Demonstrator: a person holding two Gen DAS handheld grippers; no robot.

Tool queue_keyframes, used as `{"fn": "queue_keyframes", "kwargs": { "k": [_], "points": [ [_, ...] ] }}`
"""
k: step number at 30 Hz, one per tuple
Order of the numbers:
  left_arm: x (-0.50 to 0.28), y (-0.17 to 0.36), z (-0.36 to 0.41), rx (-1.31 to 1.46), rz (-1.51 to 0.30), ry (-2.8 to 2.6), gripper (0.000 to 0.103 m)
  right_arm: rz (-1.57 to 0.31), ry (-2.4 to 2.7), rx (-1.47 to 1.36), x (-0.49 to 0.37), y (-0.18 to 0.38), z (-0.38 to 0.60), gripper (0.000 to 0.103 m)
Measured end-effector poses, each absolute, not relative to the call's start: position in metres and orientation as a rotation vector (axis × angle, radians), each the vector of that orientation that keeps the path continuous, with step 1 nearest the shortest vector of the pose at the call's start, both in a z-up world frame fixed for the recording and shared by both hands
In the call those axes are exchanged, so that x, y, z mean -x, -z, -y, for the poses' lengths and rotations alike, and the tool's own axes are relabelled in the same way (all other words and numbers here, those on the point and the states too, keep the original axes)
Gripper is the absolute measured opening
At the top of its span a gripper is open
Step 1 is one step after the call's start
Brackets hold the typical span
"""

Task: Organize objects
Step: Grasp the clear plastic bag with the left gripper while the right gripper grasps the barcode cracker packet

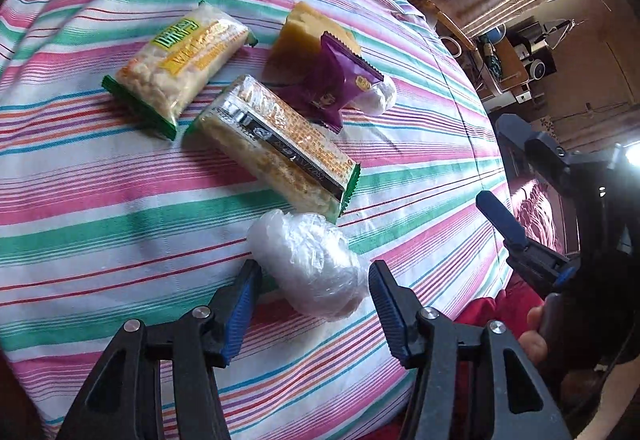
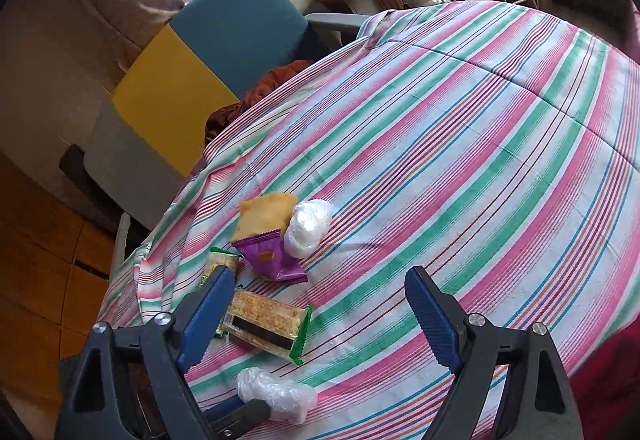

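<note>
Left gripper (image 1: pixel 316 304), jaws spread, straddles a plastic-wrapped bun (image 1: pixel 310 264) on the striped bed (image 1: pixel 120 199), apparently ready to pinch it. Right gripper (image 2: pixel 320 316) hovers nearby, jaws spread and empty.

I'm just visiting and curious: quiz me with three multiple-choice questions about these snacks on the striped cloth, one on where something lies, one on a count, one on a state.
1. Where does the purple packet lie?
A. Partly on the yellow packet
B. Alone at the cloth's edge
C. Under a green-ended bar

2. How many green-ended snack bars lie on the cloth?
A. One
B. Two
C. Four

3. How does the left hand-held gripper stand at the clear-wrapped bundle?
A. Clamped on it, lifted
B. Open around it
C. Far from it

Answers: 1 A, it overlaps the yellow one; 2 B, two bars show; 3 B, gaps show beside both pads.
</note>
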State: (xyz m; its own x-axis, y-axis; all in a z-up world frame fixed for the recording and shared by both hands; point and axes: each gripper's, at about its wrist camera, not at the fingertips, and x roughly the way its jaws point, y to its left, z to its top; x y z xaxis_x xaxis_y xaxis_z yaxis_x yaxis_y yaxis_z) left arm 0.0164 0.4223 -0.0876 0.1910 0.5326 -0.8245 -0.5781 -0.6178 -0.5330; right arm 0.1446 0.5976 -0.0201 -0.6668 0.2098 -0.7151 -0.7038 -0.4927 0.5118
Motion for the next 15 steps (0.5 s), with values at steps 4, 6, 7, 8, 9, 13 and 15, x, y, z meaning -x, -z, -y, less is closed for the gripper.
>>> {"fn": "queue_keyframes", "kwargs": {
  "k": [4,6,7,8,9,13,15],
  "points": [
    [-0.021,0.087,-0.433,1.518,-0.076,-1.634,0.051,-1.138,-2.166,0.786,-0.146,0.022,-0.6,0.088],
    [-0.022,0.087,-0.43,1.477,-0.118,-1.651,0.04,-1.144,-2.161,0.787,-0.147,0.024,-0.601,0.088],
    [-0.022,0.087,-0.427,1.465,-0.126,-1.651,0.039,-1.14,-2.161,0.79,-0.146,0.024,-0.601,0.088],
    [-0.021,0.085,-0.422,1.443,-0.141,-1.656,0.039,-1.133,-2.163,0.797,-0.145,0.024,-0.6,0.088],
    [-0.021,0.082,-0.412,1.408,-0.167,-1.679,0.039,-1.123,-2.168,0.806,-0.143,0.024,-0.599,0.088],
    [-0.016,0.075,-0.374,1.331,-0.234,-1.732,0.039,-1.078,-2.191,0.835,-0.137,0.023,-0.594,0.088],
    [-0.017,0.075,-0.351,1.311,-0.261,-1.74,0.038,-1.074,-2.194,0.856,-0.134,0.025,-0.593,0.088]
  ]
}}
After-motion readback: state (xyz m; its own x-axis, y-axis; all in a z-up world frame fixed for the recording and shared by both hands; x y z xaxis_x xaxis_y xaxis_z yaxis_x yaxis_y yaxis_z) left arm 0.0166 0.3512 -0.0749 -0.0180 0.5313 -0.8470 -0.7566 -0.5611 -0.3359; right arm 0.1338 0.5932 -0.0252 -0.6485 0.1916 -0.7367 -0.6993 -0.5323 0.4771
